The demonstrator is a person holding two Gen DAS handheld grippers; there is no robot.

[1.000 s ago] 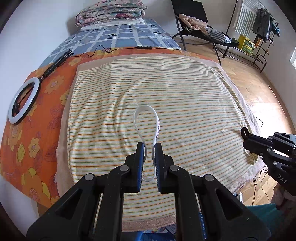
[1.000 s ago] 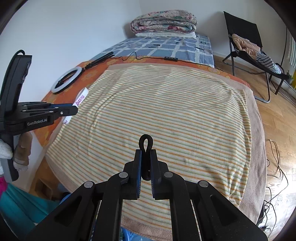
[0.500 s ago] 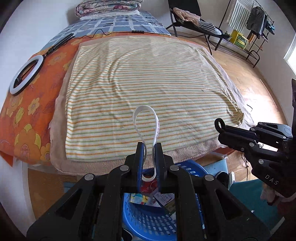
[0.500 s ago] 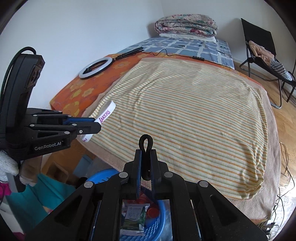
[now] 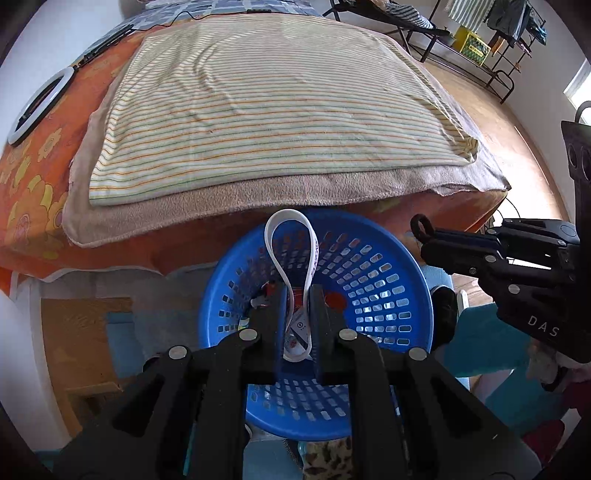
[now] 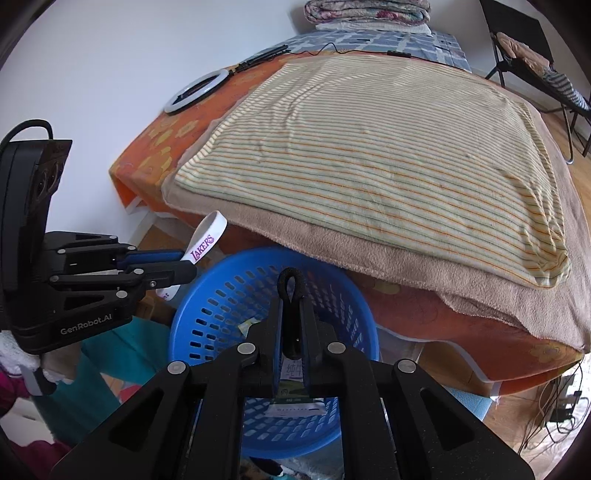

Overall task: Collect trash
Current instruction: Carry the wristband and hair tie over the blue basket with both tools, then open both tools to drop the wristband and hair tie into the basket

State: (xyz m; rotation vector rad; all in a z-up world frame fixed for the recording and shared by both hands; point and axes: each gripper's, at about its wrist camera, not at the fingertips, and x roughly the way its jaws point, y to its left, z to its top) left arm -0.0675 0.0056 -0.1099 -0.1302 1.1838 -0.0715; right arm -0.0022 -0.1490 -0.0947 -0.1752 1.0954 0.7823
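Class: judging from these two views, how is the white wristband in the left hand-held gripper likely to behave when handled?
The white wristband is probably springy, since its loop stands open above the left hand-held gripper. It looks thin, so likely light. Released, it should drop into the blue basket.

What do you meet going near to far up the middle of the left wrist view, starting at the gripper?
Left gripper shut on the white wristband → blue basket on the floor → tan blanket edge → striped blanket → blue checked bedding.
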